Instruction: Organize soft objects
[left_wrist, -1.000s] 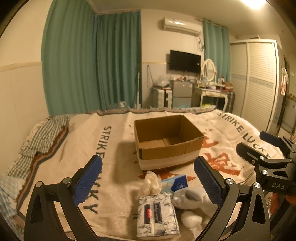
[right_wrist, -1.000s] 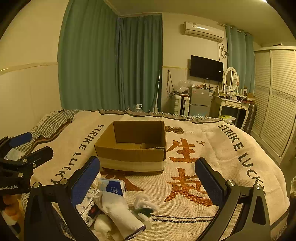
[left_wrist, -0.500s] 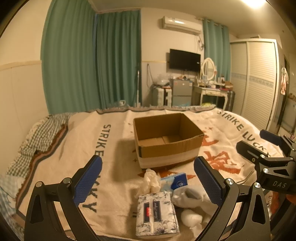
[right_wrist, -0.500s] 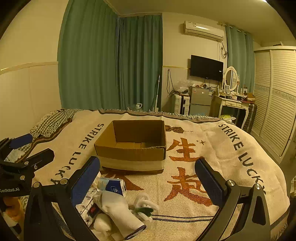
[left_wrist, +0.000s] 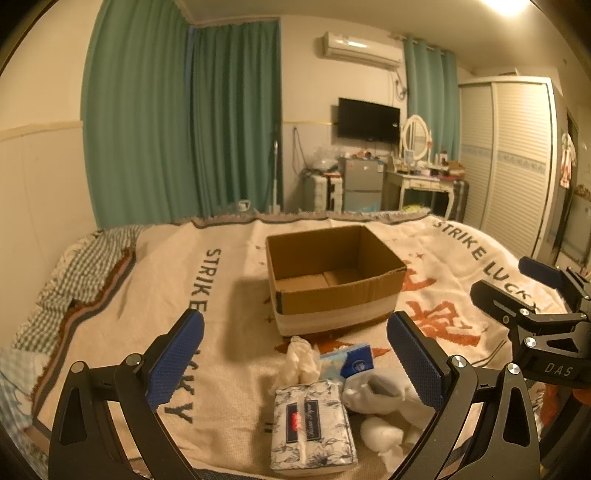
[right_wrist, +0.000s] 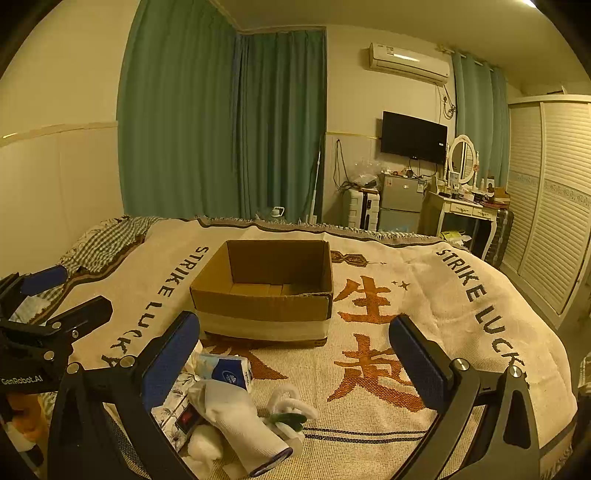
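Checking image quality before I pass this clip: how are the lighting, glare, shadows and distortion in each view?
Left wrist view: warm yellow cast, ceiling-light glare top right, fisheye bending the walls; the cardboard box throws a soft shadow to its left on the blanket. Right wrist view: same warm cast, only a sliver of glare top right, the box and socks sharp, corners black.

An open brown cardboard box (left_wrist: 334, 280) sits mid-bed on the cream woven blanket with orange characters (right_wrist: 373, 365). Near of it lies a cluster: a floral-printed tissue pack (left_wrist: 312, 424) nearest, a crumpled white tissue (left_wrist: 301, 360) and small blue-and-white tissue packet (left_wrist: 352, 362) just behind it, white rolled socks (left_wrist: 380, 395) to its right.
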